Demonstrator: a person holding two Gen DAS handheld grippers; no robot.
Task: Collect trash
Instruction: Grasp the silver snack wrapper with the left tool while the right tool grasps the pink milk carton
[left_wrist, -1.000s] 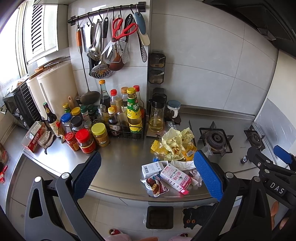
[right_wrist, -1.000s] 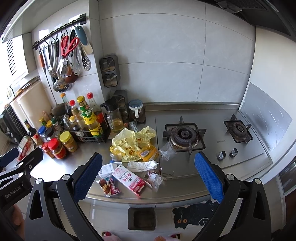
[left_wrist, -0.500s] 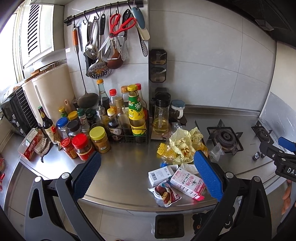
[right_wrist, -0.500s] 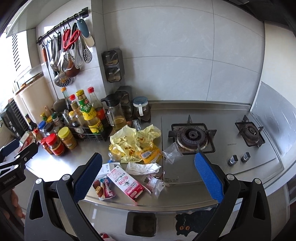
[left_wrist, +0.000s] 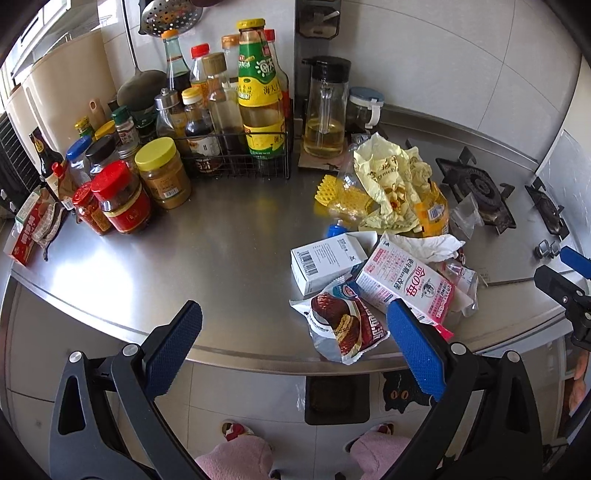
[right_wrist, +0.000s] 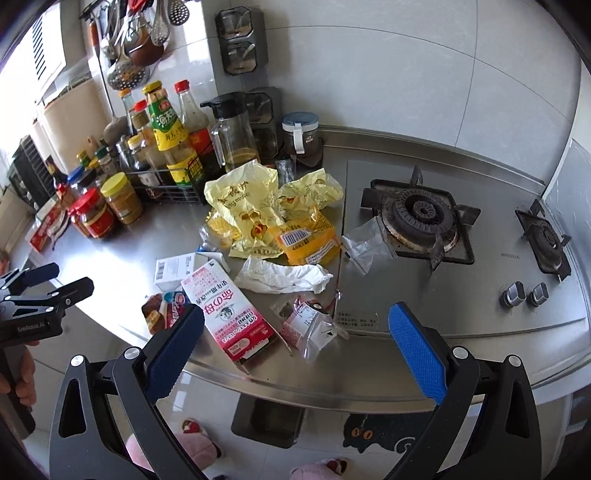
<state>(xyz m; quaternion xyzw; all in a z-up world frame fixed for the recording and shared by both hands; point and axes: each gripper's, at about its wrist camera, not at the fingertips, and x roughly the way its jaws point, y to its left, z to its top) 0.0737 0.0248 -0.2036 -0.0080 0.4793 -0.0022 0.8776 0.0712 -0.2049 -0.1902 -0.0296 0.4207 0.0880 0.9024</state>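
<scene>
Jaws wide above crumpled wrappers (right_wrist: 258, 206)

The left wrist view's top edge cuts off the slotted spoon (left_wrist: 172, 16). The white box (left_wrist: 325, 263) partly hides under the pink carton (left_wrist: 406, 282), and the small blue object (left_wrist: 335, 229) behind it is perhaps a cap.

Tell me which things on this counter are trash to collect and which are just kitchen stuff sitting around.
Trash:
pink milk carton
snack wrapper
small white box
crumpled tissue
yellow plastic bags
orange packet
clear plastic bag

Not trash:
sauce bottles in the wire rack
yellow-lidded jar
red-lidded jars
oil dispenser
gas burner
</scene>
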